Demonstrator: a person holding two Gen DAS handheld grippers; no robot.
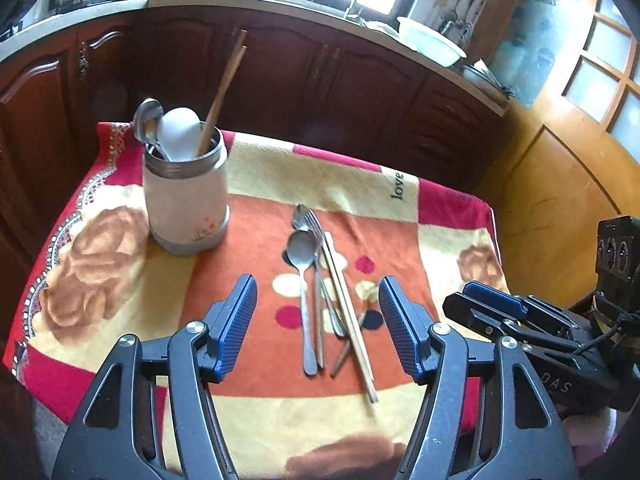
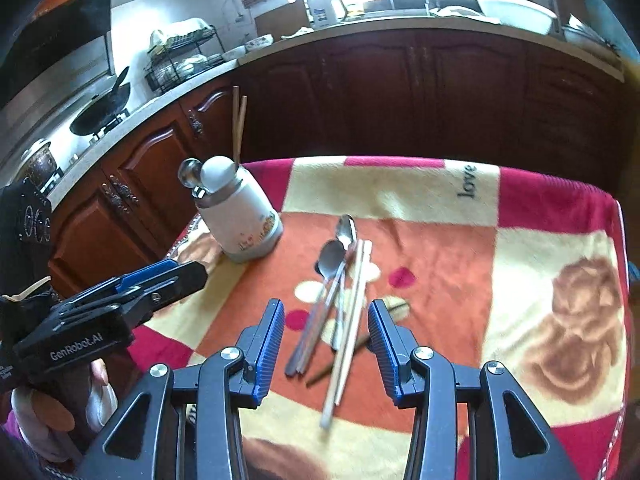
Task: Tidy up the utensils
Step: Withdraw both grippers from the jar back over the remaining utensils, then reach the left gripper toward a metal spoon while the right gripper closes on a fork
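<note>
A pile of utensils lies on the blanket-covered table: metal spoons [image 1: 302,256] [image 2: 332,260], a fork [image 1: 316,220], pale chopsticks [image 1: 348,312] [image 2: 352,320] and a dark stick [image 1: 344,350]. A pinkish-white holder [image 1: 186,204] [image 2: 240,216] at the far left holds a metal spoon, a white ceramic spoon and wooden chopsticks [image 1: 224,92]. My left gripper [image 1: 318,320] is open and empty above the near end of the pile. My right gripper [image 2: 326,340] is open and empty over the same pile. Each gripper shows in the other's view, the right [image 1: 496,308] and the left [image 2: 160,280].
The table has a red, orange and cream blanket [image 1: 120,248] [image 2: 540,280]. Dark wooden cabinets [image 1: 320,80] with a counter, a sink and a white basin [image 1: 432,40] stand behind it. A stove with a wok [image 2: 104,112] and a dish rack are at the left.
</note>
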